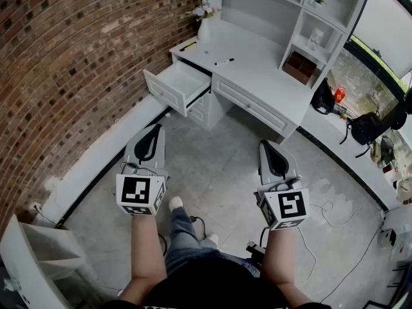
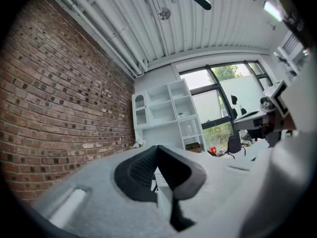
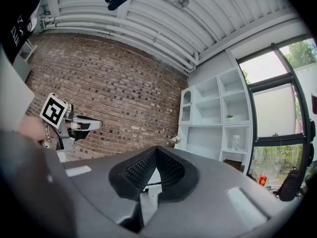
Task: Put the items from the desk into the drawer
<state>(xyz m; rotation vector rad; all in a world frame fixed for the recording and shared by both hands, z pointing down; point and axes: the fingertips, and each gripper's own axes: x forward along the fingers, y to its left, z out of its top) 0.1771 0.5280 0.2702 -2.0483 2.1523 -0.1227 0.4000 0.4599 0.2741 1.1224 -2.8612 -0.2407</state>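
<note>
Left gripper [image 1: 154,129] is held above the floor [image 1: 225,172], jaws closed tip to tip, nothing gripped | right gripper [image 1: 264,144] is likewise closed and empty | drawer [image 1: 177,85] is seen open at the desk [image 1: 257,76] left end | black marker [image 1: 224,62] and pen [image 1: 188,46] are laid on the desktop, well apart from both grippers

The yellowish item [image 1: 188,46] on the counter [image 1: 257,69] is too small to identify; the shelf unit [image 1: 257,8] runs off the top edge.
</note>
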